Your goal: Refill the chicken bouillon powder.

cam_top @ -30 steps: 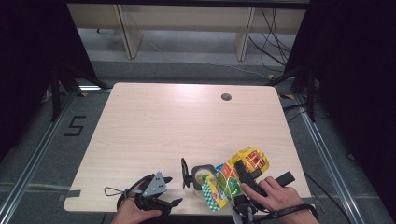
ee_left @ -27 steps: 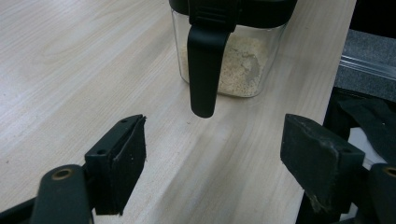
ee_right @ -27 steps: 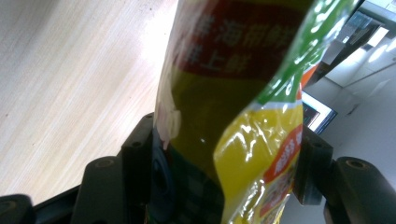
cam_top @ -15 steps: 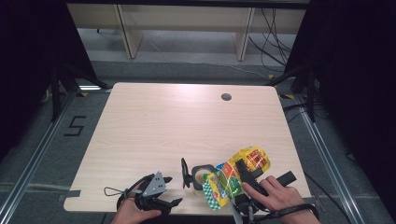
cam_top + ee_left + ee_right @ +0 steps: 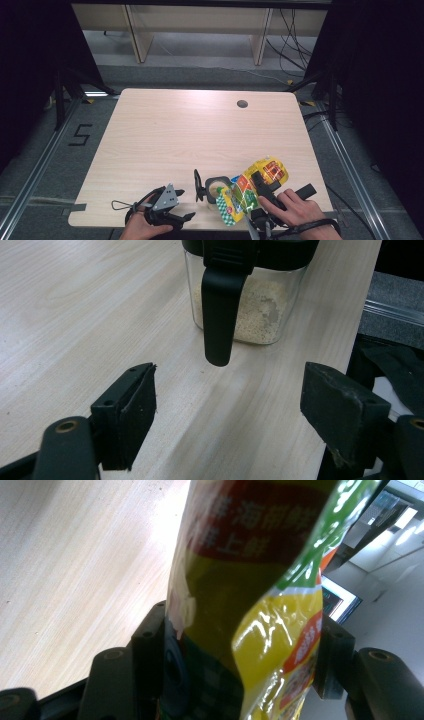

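- Two grippers worked at the table's (image 5: 150,130) near edge: the left gripper (image 5: 227,415) hung with jaws spread and empty, facing the clear container (image 5: 250,305) of pale granules.
- Right gripper (image 5: 240,645) pinched the yellow-green packet (image 5: 250,580) toward the near right corner.
- Likely step: bringing packet to container; next, steady the container, then tilt the packet over it.

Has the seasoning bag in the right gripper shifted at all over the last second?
No. In the high view the bag lies at the same spot beside the clear container, near the table's front edge, with the right gripper clamped on it.
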